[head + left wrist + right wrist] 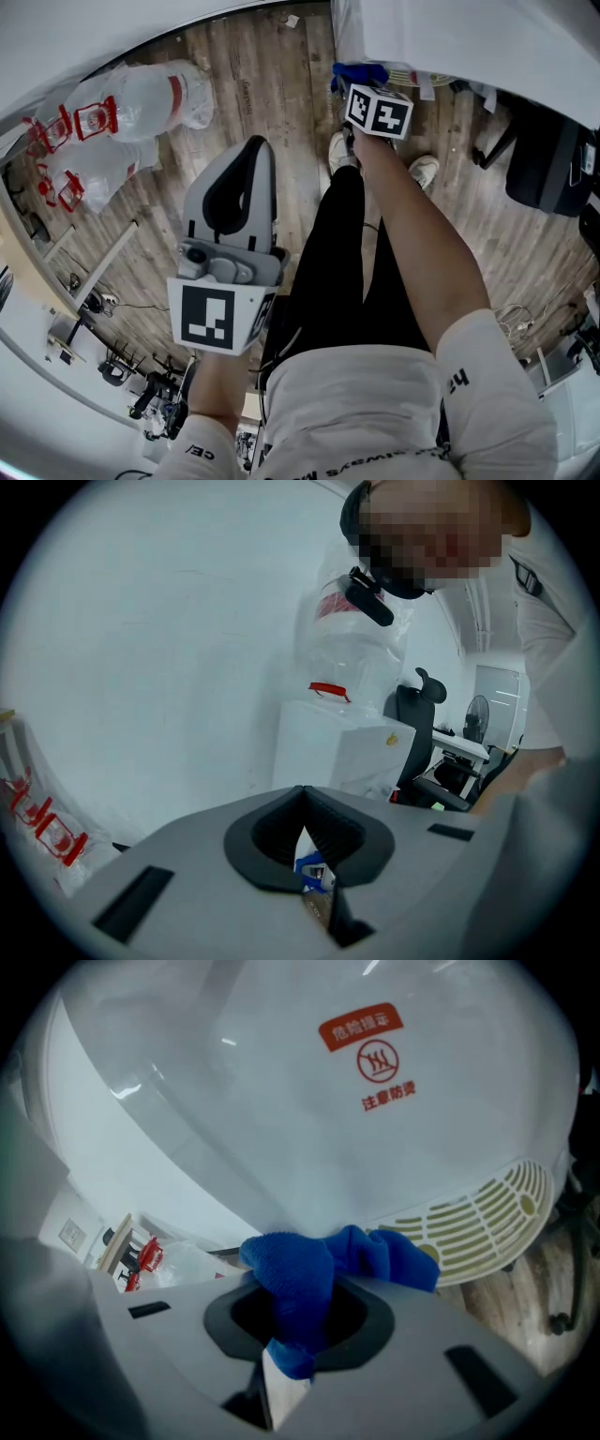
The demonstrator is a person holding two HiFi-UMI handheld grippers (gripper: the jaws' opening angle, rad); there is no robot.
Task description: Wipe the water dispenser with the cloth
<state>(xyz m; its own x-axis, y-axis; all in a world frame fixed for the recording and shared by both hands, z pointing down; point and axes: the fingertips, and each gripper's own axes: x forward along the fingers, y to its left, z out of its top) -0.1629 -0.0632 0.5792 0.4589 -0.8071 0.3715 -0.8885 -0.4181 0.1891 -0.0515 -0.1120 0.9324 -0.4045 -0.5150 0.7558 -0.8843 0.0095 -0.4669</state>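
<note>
jugs (141,98) of clear plastic with red handles lie on the wood floor (272,66) at the far left, well apart from everything else. next over is the left claw (251,150), held low near the person's body with its marker cube (214,319) facing up. in the left gripper view its two grey halves are pressed together at the tips and nothing is caught between them, so it's closed and empty. it's pointing off at a white wall, nowhere near the job.

moving right you get the person's black trousers (342,272) and white shoes (339,150), and just beyond the shoes is the right claw (298,1297). that one is clamped on the blue cloth (375,1252). one end hangs down through the black pads, and the rest bunches out the front and touches the water dispenser (281,1101). the cloth sits low on the white panel, just left of the cream vent grille (478,1222) and well below the red warning label (375,1044). from the head view, the dispenser is the big white thing at the far right, with a dark office chair (548,159) further right.
</note>
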